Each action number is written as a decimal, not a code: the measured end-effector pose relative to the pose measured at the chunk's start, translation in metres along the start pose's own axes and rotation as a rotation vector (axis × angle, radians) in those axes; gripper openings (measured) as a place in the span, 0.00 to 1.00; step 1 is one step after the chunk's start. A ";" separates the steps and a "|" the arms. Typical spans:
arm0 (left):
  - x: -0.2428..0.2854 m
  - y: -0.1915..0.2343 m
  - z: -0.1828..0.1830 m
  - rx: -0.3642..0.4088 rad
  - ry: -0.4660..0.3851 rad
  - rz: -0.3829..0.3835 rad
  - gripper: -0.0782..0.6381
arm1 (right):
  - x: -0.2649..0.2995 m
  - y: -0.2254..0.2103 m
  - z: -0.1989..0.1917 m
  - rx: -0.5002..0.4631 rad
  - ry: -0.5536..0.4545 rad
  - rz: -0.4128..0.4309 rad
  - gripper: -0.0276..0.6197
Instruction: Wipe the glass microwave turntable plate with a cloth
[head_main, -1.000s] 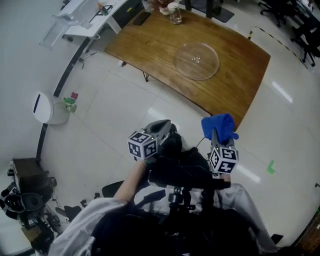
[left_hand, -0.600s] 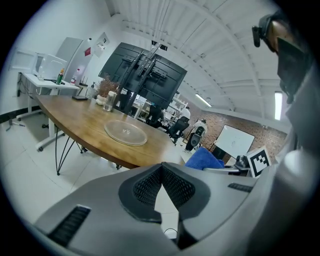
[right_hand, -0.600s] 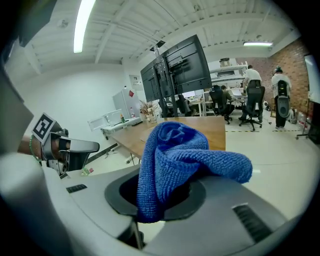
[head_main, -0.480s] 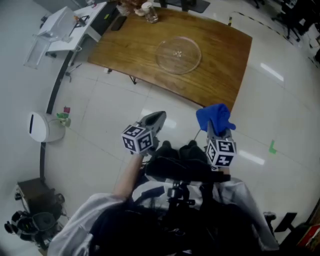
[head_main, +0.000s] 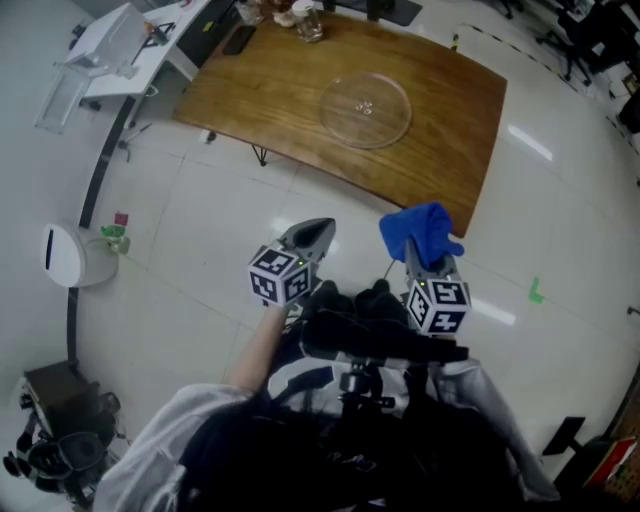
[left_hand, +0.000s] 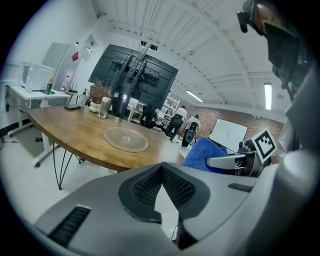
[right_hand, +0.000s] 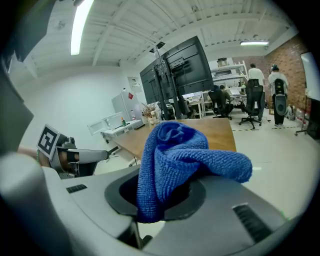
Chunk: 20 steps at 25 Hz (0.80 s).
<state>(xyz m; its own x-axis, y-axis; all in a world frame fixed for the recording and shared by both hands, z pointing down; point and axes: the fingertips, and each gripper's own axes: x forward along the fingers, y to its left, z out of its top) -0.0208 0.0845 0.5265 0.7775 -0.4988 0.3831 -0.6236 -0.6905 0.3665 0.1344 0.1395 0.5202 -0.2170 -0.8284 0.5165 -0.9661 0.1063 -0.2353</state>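
Progress: wiping not yet begun, as I judge it; the cloth (right_hand: 175, 155) is nowhere near the glass.
Done: cloth is in hand, which is all the frames show as ready.
Left to do: close in on the table (head_main: 445, 130), lay the cloth on the plate (head_main: 365, 110) and rub across it.
Right gripper (head_main: 417, 252): jaws pinched on the blue cloth, which bunches up between them and flops over the top and off to one side.
Left gripper (left_hand: 161, 171): jaws brought together at the tips, nothing between them.
Plate position: flat on the table, well ahead of both pairs of jaws, a little left of where the right jaws point.
Plate contents: bare, nothing lying in it that I can see.
Jar (head_main: 308, 22): at the table's far edge, beyond the plate from the jaws; what it holds is too small to tell.
Grippers to each other: side by side, apart, neither touching the table.
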 end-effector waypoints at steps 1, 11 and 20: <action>0.002 -0.001 0.001 -0.002 -0.007 -0.012 0.11 | 0.001 0.005 0.001 -0.010 0.005 0.002 0.16; 0.014 -0.014 0.020 0.049 -0.042 -0.073 0.11 | 0.002 0.020 0.010 -0.069 0.006 0.014 0.16; 0.009 -0.020 0.029 0.074 -0.063 -0.077 0.11 | 0.003 0.028 0.020 -0.087 -0.004 0.030 0.16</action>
<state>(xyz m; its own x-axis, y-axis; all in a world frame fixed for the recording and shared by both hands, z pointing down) 0.0014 0.0786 0.4976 0.8279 -0.4731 0.3013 -0.5559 -0.7638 0.3281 0.1099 0.1291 0.4990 -0.2452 -0.8266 0.5066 -0.9678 0.1780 -0.1780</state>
